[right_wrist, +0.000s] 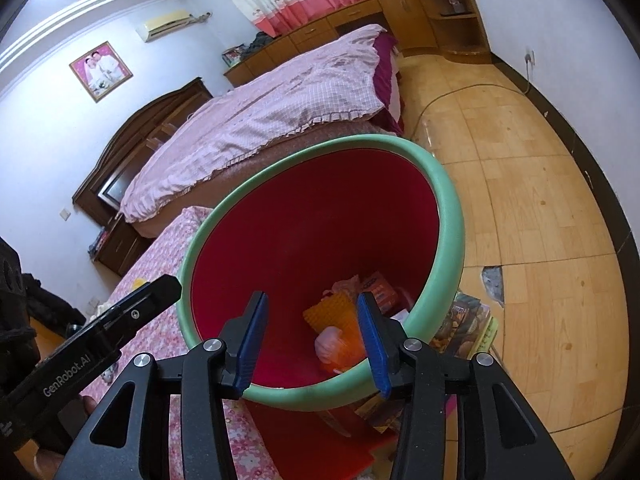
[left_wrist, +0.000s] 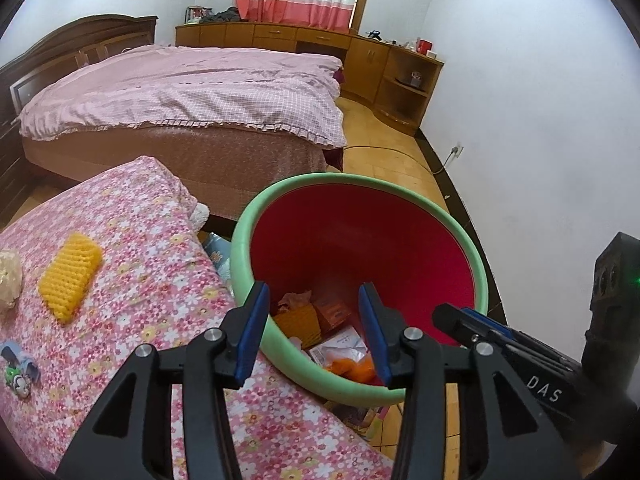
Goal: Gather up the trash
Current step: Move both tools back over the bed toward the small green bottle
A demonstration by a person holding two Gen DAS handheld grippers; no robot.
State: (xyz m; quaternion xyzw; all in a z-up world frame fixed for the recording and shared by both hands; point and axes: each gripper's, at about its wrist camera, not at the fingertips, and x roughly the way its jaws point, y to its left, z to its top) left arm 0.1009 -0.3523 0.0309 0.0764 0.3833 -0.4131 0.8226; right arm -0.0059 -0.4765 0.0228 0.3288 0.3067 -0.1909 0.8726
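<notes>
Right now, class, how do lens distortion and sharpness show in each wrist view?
Left wrist view: fisheye curves the bed and walls, corners black; the trash bin is sharp. Right wrist view: tilted, floor seams bow; the left hand-held gripper is sharp.

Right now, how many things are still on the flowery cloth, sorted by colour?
Left wrist view:
Yellow: 1, the yellow foam net
Beige: 1, the crumpled beige wad
Blue-green: 1, the small wrapper
Total: 3
Both claws hang open over the red bin, empty.

Red bin [left_wrist: 360,240], green rim, holds wrappers; yellow foam net [left_wrist: 70,276] flat on floral cloth.
</notes>
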